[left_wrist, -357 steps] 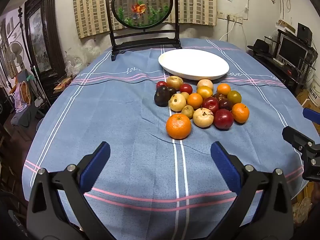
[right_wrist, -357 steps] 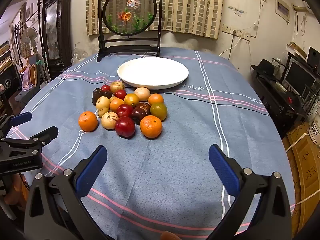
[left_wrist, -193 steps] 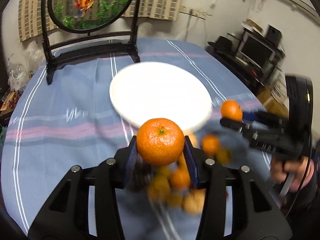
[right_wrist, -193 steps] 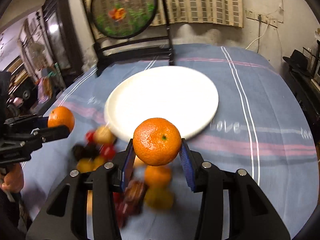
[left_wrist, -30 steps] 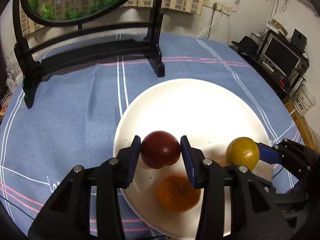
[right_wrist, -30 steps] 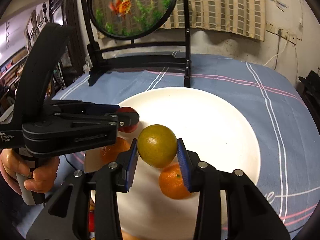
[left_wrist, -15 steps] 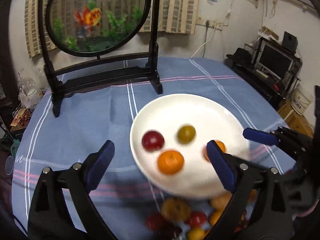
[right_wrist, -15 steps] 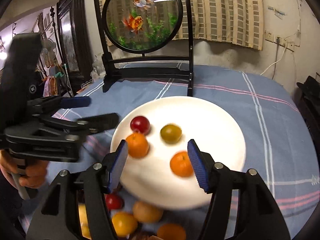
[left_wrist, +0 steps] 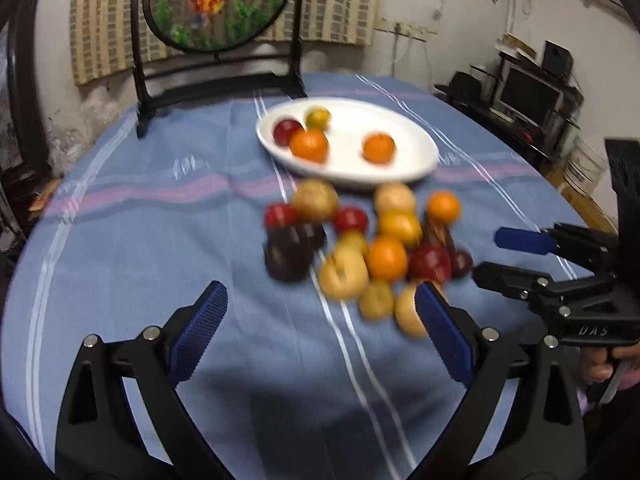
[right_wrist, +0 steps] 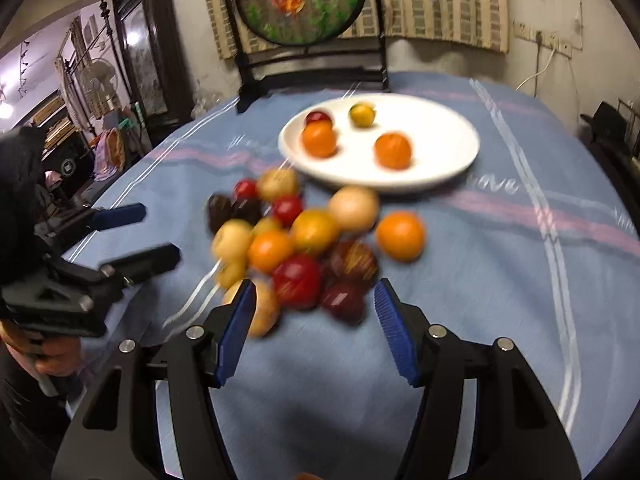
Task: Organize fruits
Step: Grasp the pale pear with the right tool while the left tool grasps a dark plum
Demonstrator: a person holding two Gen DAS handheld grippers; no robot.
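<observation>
A white plate (left_wrist: 416,148) (right_wrist: 444,148) holds two oranges (left_wrist: 309,145) (right_wrist: 393,150), a red apple (left_wrist: 286,131) and a yellow-green fruit (right_wrist: 362,115). A blurred pile of several fruits (left_wrist: 360,248) (right_wrist: 304,240) lies on the blue tablecloth in front of the plate. My left gripper (left_wrist: 320,328) is open and empty, just short of the pile's near edge. My right gripper (right_wrist: 316,332) is open and empty, its blue pads (right_wrist: 236,332) at the pile's near edge. The right gripper also shows in the left wrist view (left_wrist: 516,256), and the left gripper in the right wrist view (right_wrist: 132,236).
A round goldfish screen on a black stand (left_wrist: 216,4) (right_wrist: 300,0) stands at the table's far edge behind the plate. Dark furniture (right_wrist: 132,60) is at left, a monitor and shelves (left_wrist: 528,96) at right. The table edge curves round on both sides.
Both grippers let go of the red apple and the yellow-green fruit on the plate, opened, and pulled back toward the near side of the fruit pile.
</observation>
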